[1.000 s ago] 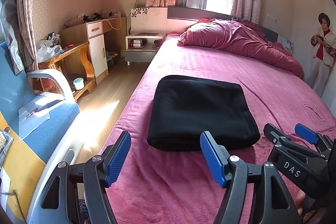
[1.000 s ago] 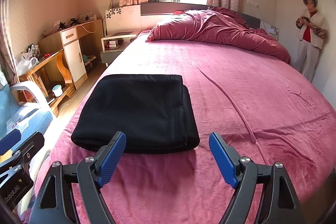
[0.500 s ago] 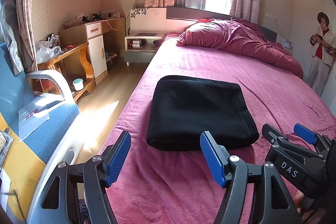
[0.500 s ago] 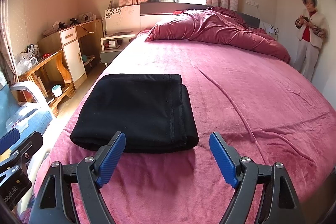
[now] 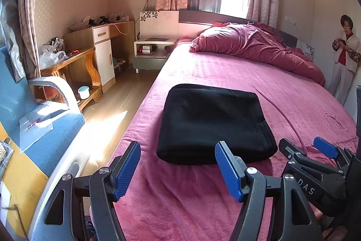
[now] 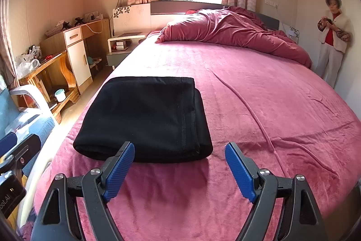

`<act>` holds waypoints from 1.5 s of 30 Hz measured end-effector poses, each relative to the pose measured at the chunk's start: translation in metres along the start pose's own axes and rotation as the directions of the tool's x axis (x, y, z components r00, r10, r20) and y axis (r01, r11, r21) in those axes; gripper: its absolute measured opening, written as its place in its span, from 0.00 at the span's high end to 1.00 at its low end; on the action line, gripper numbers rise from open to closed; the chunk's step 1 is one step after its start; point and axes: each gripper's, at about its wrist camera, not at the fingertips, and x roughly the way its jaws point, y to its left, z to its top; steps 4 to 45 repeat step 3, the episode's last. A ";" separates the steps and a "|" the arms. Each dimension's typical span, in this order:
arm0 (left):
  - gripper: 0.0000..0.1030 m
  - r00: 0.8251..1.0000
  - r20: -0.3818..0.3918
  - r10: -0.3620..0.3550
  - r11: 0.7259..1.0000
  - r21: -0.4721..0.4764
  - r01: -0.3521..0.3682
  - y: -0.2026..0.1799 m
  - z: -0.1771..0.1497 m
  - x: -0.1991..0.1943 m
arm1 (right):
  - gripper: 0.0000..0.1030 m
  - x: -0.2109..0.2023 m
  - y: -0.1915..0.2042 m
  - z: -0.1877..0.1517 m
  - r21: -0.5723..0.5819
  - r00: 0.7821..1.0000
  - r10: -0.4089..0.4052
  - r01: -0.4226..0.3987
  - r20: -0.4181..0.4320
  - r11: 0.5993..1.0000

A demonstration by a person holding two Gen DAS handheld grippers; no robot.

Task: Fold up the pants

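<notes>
Black fleece-like pants [image 5: 214, 125] lie as a compact rectangular bundle on the bed [image 5: 293, 105], close to its left edge above the wooden floor [image 5: 117, 110], on a pink plush cover. Both tools hover short of the bundle's near fold, touching nothing. The left gripper [image 5: 178, 169] has its blue-padded fingers [image 5: 125, 169] spread wide and empty; the right gripper [image 6: 180, 169] is likewise wide open, nothing between its fingers [image 6: 240, 173], and its left pad overlaps the bundle's front edge in the right wrist view without visibly pressing it.

Judging by the tidy stack, the folding looks finished or nearly so. The risks from here are mostly of undoing it. A layered edge runs down the bundle's right side, so a pinch there may catch only the top layer and peel the fold open. A push from the near side could slide the bundle on the plush cover, and a push towards the left could send it over the edge of the bed. A person [image 6: 331, 37] stands by the far wall, well apart.
</notes>
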 end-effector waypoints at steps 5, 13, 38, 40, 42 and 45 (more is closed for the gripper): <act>0.33 1.000 0.005 -0.015 1.000 -0.009 0.015 0.000 0.001 0.000 | 0.19 0.001 0.000 -0.001 0.000 1.000 0.000 0.000 -0.001 1.000; 0.33 1.000 0.005 -0.015 1.000 -0.009 0.015 0.000 0.001 0.000 | 0.19 0.001 0.000 -0.001 0.000 1.000 0.000 0.000 -0.001 1.000; 0.33 1.000 0.005 -0.015 1.000 -0.009 0.015 0.000 0.001 0.000 | 0.19 0.001 0.000 -0.001 0.000 1.000 0.000 0.000 -0.001 1.000; 0.33 1.000 0.005 -0.015 1.000 -0.009 0.015 0.000 0.001 0.000 | 0.19 0.001 0.000 -0.001 0.000 1.000 0.000 0.000 -0.001 1.000; 0.33 1.000 0.005 -0.015 1.000 -0.009 0.015 0.000 0.001 0.000 | 0.19 0.001 0.000 -0.001 0.000 1.000 0.000 0.000 -0.001 1.000; 0.33 1.000 0.005 -0.015 1.000 -0.009 0.015 0.000 0.001 0.000 | 0.19 0.001 0.000 -0.001 0.000 1.000 0.000 0.000 -0.001 1.000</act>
